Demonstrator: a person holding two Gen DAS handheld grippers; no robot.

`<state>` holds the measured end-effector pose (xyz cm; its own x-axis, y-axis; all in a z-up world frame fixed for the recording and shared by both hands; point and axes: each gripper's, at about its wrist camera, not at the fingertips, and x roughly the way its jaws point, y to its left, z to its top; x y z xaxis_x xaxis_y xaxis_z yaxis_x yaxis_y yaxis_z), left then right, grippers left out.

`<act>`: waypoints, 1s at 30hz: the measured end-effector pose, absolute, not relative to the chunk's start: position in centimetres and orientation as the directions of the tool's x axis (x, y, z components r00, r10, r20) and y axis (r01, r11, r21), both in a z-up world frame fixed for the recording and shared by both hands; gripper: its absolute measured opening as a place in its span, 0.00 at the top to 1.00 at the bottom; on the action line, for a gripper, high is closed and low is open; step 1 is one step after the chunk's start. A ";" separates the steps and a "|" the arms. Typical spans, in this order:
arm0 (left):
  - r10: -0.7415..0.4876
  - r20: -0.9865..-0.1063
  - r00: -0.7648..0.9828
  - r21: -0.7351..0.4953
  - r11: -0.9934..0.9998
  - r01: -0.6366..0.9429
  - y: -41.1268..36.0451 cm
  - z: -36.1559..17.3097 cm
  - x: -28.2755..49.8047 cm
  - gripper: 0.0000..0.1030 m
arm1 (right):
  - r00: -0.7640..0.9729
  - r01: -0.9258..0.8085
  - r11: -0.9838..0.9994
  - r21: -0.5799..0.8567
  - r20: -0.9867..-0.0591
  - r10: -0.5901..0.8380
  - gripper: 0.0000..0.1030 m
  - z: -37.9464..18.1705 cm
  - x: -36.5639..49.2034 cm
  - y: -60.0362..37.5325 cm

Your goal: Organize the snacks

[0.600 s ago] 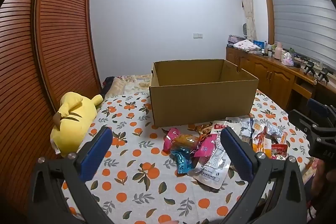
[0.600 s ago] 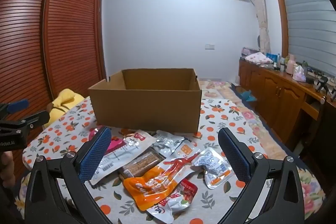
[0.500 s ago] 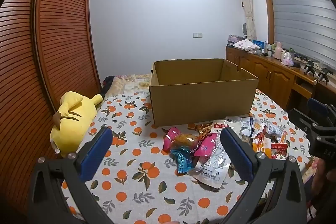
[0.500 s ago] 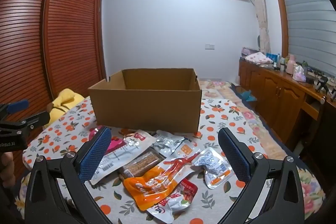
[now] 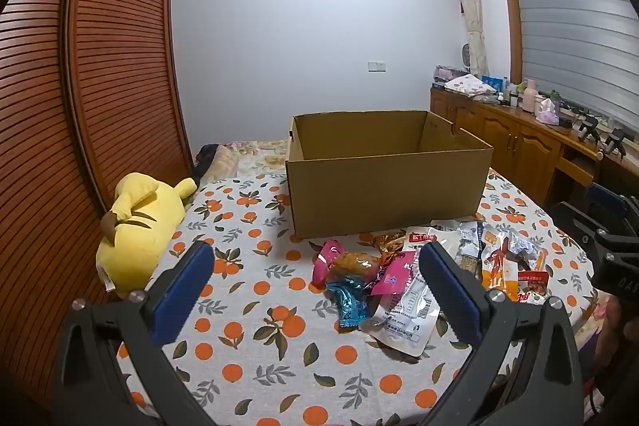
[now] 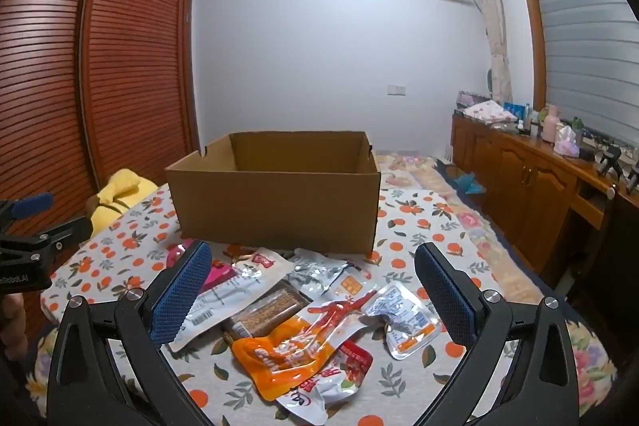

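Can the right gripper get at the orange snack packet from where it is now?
Probably yes. The right gripper is open above the orange snack packet, which lies on top of the pile, with nothing between them.

Small drift only. Left wrist view: cardboard box (image 5: 387,186) and snack pile (image 5: 403,278) sit a hair higher in frame. R gripper (image 5: 591,204), at the 3 o'clock edge, is a touch higher and further out toward the rim. Right wrist view: box shifted a hair toward 9 o'clock. L gripper (image 6: 48,216), at the 9 o'clock edge, slid slightly further out of frame.
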<state>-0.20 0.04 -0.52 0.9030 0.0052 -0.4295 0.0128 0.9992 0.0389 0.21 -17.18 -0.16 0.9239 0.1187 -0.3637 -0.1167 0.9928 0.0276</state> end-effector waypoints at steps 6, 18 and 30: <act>0.005 -0.430 0.903 0.038 0.999 0.012 0.1 -0.5 -0.2 0.00 | 0.923 -0.116 0.993 0.029 -0.365 0.118 0.00 -0.1 0.2 -17.3; 0.007 -0.429 0.903 0.038 0.999 0.010 0.3 -0.6 -0.1 0.00 | 0.924 -0.115 0.993 0.030 -0.364 0.118 0.00 -0.1 0.2 -17.5; 0.003 -0.430 0.903 0.038 0.999 0.015 0.5 -0.8 0.1 0.00 | 0.925 -0.114 0.993 0.031 -0.361 0.117 0.00 0.0 0.1 -17.5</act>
<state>0.05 0.54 -0.80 0.9028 0.0030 -0.4301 0.0148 0.9992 0.0380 0.11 -17.54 -0.05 0.9251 0.1173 -0.3611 -0.1139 0.9930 0.0308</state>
